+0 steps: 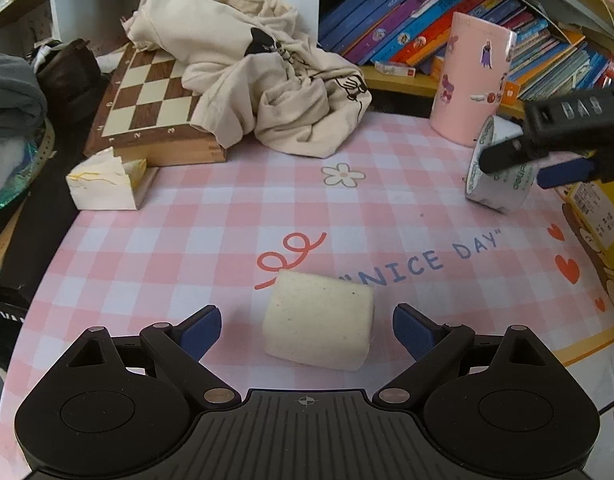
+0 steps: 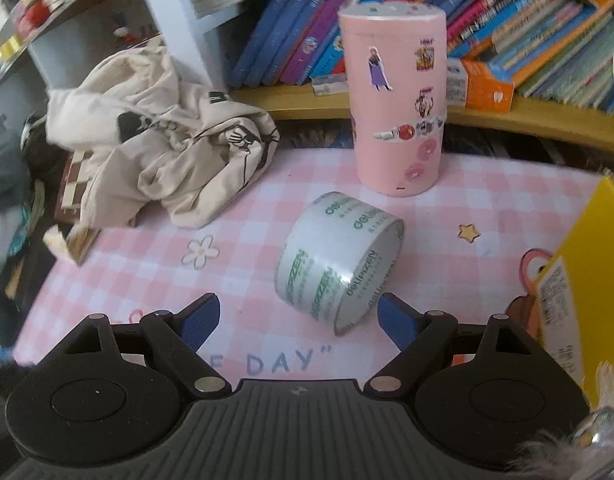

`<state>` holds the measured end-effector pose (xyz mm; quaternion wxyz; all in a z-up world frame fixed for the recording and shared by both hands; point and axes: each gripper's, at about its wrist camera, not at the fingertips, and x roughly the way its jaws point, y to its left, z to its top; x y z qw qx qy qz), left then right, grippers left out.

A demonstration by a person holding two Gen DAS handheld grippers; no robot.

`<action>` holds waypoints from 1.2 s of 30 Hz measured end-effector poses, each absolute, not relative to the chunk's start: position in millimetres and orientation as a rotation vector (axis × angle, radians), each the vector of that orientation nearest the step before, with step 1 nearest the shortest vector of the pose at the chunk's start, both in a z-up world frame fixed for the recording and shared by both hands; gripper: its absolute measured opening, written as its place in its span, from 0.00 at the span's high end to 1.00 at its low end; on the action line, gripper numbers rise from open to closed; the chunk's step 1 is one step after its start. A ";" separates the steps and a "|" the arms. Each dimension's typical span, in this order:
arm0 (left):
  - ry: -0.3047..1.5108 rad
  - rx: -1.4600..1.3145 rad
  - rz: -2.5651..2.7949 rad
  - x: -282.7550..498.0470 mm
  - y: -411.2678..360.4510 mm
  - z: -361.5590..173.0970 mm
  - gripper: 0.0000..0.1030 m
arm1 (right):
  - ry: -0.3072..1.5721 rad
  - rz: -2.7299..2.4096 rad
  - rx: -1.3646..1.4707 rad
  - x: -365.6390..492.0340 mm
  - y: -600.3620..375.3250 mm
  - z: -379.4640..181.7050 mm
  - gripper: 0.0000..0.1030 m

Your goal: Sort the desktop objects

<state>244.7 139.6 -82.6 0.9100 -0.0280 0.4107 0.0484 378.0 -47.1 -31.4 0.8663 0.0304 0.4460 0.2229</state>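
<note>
Mat (image 1: 211,216) reads "NICE DAY"; tape roll (image 2: 339,260), "deli".

one tape roll (image 2: 339,258), one sponge (image 1: 319,320), one canister (image 2: 395,96)

A desk covered by a pink and white checked mat (image 1: 195,224) printed with a flower, hearts and the words "NICE DAY". Lying on it: 1 cream block (image 1: 319,322) near the front, 1 roll of clear tape (image 2: 339,260) on its side, 1 upright pink cylinder (image 2: 395,100) with stickers just behind the tape, a crumpled cream cloth (image 1: 267,76) draped partly over a wooden chessboard box (image 1: 147,108), a small pale paper box (image 1: 103,180), and a yellow box (image 2: 587,280) at the right edge.
</note>
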 end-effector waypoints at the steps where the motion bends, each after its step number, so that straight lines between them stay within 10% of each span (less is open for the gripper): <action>1: 0.849 -0.053 0.099 245.8 139.2 -84.0 0.08 | 0.937 0.467 0.082 381.0 -47.0 -32.9 0.19; 13: 0.838 -0.015 0.090 249.1 136.8 -92.4 0.08 | 0.978 0.473 0.159 393.8 -50.7 -49.6 0.70; 19: 0.826 -0.009 0.073 247.4 134.8 -90.8 0.17 | 0.919 0.480 0.192 386.4 -59.4 -41.0 0.73; 24: 0.812 -0.008 0.059 245.6 133.4 -87.3 0.47 | 0.933 0.498 0.182 372.7 -63.4 -33.7 0.91; 36: 0.785 -0.084 0.005 226.2 138.3 -63.3 0.55 | 0.905 0.576 0.118 326.9 -71.7 -14.6 0.94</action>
